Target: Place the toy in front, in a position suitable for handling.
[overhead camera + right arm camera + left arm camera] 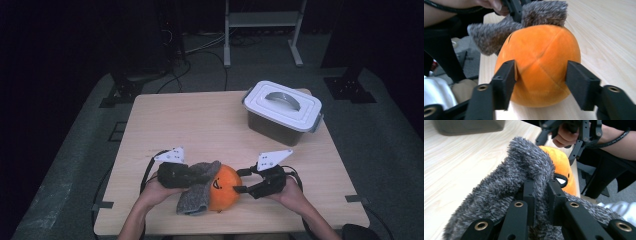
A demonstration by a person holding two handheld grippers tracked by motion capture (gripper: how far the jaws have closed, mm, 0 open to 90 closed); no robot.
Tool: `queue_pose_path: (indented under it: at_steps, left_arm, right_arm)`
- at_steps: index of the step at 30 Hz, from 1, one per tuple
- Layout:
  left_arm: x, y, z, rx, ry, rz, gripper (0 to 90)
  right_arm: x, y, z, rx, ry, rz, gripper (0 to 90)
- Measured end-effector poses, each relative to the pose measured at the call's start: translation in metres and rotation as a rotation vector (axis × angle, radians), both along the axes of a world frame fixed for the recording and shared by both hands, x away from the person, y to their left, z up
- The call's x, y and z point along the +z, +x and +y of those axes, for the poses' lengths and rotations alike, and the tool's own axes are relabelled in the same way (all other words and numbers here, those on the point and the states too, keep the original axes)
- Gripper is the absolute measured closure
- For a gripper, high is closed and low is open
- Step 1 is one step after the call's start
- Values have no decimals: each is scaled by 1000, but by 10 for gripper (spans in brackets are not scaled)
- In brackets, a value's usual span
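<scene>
Both tongs were matte black, the left tongs (186, 176) and the right tongs (239, 186) each topped by a pale grey three-cornered plate dotted with small dark marks. Their linked arms carried brass-ringed screw holes and ended in blocky, square-edged jaws. A black cable trailed from each, the right one ribbed, and the forearms were bare.
</scene>
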State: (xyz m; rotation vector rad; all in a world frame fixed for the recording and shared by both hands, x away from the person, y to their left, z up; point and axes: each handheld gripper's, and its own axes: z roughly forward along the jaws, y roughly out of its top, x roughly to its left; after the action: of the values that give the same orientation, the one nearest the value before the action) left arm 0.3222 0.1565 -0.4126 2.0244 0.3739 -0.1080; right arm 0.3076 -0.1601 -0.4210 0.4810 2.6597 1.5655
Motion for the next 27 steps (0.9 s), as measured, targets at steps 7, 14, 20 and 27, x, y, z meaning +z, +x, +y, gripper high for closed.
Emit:
queue_pose_path:
  at_steps: [7, 14, 20, 27]
  left_arm:
    - [-3, -3, -11, -62, -12, 33, 795]
    - [22, -7, -15, -55, -113, -44, 795]
    - [11, -4, -16, -35, -40, -22, 796]
    - [1, 4, 5, 30, 5, 6, 793]
  right_arm:
    - [-6, -2, 7, -11, -27, 40, 416]
    - [4, -15, 15, 26, -30, -109, 540]
    - [3, -16, 13, 38, -65, -149, 569]
    - [0, -5, 1, 6, -72, -101, 577]
